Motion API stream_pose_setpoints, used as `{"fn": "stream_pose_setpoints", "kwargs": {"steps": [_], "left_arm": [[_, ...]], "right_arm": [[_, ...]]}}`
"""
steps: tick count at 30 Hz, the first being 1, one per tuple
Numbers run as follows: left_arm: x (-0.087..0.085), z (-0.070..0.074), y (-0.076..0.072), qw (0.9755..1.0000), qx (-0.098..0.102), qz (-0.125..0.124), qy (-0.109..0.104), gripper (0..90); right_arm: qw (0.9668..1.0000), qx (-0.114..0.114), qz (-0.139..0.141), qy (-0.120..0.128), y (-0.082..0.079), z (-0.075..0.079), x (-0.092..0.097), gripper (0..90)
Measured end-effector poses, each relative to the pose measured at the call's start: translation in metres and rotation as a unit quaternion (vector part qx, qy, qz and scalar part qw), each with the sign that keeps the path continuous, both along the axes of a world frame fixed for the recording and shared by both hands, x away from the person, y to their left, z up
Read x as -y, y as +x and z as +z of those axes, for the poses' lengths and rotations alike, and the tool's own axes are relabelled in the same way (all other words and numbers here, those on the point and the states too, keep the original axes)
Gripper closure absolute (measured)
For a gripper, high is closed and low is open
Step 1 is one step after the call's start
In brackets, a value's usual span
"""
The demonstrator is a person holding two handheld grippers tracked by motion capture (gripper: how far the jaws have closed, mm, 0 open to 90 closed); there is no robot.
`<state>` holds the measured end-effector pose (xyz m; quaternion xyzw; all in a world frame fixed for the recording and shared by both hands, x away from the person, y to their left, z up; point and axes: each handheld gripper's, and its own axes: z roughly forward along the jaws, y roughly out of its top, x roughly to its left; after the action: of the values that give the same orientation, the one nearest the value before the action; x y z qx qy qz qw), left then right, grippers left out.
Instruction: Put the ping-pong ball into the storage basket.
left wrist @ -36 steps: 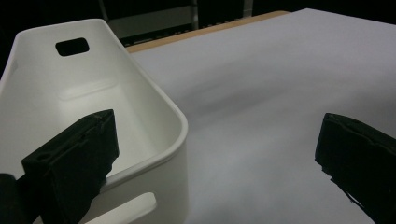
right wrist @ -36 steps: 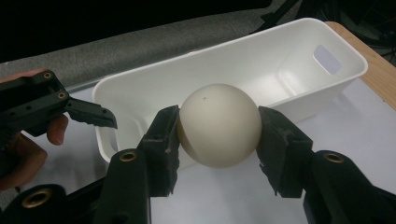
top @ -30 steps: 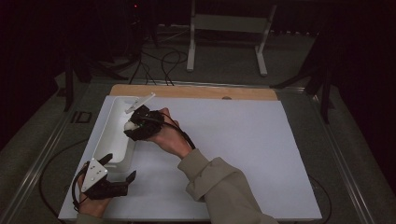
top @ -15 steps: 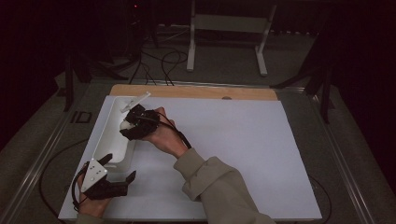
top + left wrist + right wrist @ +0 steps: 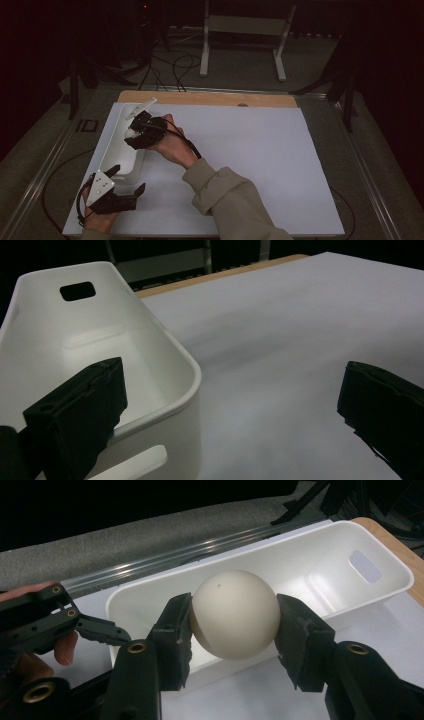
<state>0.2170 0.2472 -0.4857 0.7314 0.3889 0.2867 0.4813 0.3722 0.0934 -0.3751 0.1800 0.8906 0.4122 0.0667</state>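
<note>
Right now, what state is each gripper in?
Left gripper: open, empty, jaws straddling the white bin's near corner.
Right gripper: shut on a white ball above the bin.

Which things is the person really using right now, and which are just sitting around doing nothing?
In use:
- ball, pinched by the right hand-held gripper
- white tub, right under the ball
- left hand-held gripper, open beside the tub's near end

Just lying about:
- white sheet covering the table
- metal stand on the floor behind
- cables on the floor
</note>
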Motion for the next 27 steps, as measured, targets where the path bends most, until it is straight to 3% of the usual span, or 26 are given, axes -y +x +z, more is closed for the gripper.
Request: {"fn": "stream_pose_setpoints", "kwargs": {"steps": [27], "left_arm": [[0.000,0.000,0.000,1.0000,0.001,0.000,-0.002,0.0]], "right_arm": [[1.0000,-0.002,0.001,0.009,0.000,0.001,-0.014,50.4]]}}
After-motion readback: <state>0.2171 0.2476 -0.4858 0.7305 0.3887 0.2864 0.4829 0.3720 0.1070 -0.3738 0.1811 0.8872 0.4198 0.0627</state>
